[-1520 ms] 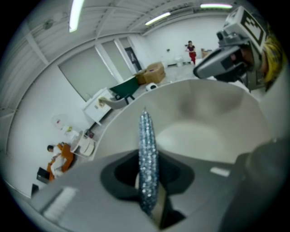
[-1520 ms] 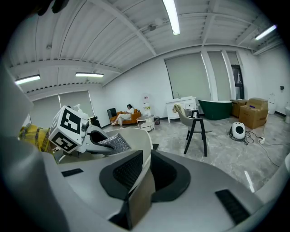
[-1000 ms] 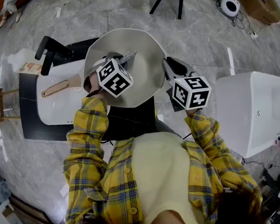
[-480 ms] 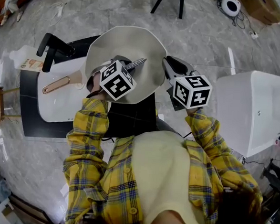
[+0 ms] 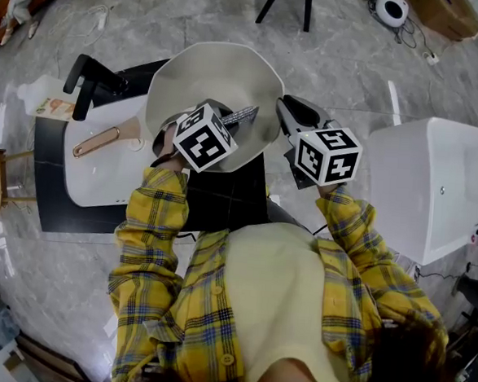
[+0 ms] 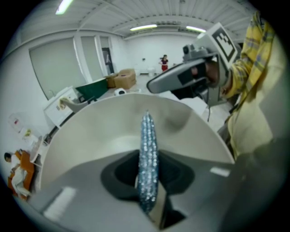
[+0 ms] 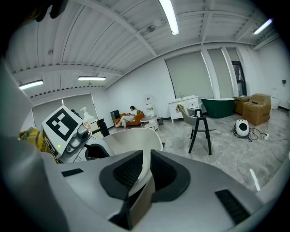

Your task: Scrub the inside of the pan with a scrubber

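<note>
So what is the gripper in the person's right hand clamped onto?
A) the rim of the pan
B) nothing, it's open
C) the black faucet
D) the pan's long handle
A: the right gripper view shows the right gripper with its jaws closed on the edge of the pale pan, while in the head view the handle sticks out free on the opposite side.

Pale pan with a glittering scrubber on its inside

The pan [image 5: 222, 83] is wide, cream-coloured and matte, its open inside showing to the head view, with a slim copper-toned handle [image 5: 102, 142] reaching out to the left. Its right rim is pinched between the fingers of the right gripper [image 7: 142, 174]. The scrubber [image 6: 148, 149] is a thin, flat, silvery-blue sparkling pad seen edge-on, clamped between the fingers of the left gripper [image 6: 148, 192]. It points at the pan's near inner wall, right of the middle.
</note>
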A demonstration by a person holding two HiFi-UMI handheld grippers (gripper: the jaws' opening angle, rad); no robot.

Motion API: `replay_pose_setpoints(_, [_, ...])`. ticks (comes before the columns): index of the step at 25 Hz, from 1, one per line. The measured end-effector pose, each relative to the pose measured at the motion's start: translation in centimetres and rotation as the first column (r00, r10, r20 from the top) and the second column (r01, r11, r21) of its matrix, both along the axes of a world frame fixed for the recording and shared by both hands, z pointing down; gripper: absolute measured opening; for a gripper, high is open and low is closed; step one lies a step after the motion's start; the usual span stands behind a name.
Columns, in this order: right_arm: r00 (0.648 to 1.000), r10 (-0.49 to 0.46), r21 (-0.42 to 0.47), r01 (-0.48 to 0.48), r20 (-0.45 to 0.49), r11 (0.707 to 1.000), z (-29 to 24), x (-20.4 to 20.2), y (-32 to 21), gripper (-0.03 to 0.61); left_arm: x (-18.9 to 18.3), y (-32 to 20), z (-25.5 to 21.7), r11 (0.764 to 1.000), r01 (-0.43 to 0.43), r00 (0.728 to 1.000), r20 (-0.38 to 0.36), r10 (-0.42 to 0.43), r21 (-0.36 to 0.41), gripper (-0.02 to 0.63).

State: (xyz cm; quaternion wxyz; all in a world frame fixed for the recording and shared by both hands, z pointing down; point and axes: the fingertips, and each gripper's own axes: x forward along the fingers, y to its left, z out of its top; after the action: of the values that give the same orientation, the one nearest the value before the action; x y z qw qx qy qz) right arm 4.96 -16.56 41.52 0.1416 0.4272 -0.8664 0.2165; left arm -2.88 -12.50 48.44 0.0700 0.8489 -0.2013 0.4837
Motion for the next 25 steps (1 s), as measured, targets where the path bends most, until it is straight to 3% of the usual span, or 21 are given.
replay_pose_setpoints(9, [1.0, 0.011, 0.009, -0.011, 0.003, 1.0, -0.3, 0.2, 0.6, 0.018, -0.2, 2.3, -0.1, 0.99, -0.051, 0.998, 0.016, 0.053, -0.132, 0.087])
replay_pose_setpoints(15, [1.0, 0.005, 0.013, -0.005, 0.003, 1.0, -0.6, -0.1, 0.9, 0.018, -0.2, 3.3, -0.8, 0.984, -0.096, 0.995, 0.02, 0.1, -0.151, 0.087])
replay_pose_setpoints(21, [1.0, -0.002, 0.025, 0.002, 0.01, 1.0, -1.4, -0.4, 1.3, 0.018, 0.1, 3.5, -3.7, 0.989, -0.093, 0.995, -0.056, 0.087, -0.112, 0.087])
replay_pose_setpoints(25, [1.0, -0.004, 0.033, 0.004, 0.012, 0.999, -1.6, -0.5, 1.5, 0.018, 0.0, 2.9, -6.6, 0.998, -0.051, 0.989, -0.141, 0.047, -0.026, 0.087])
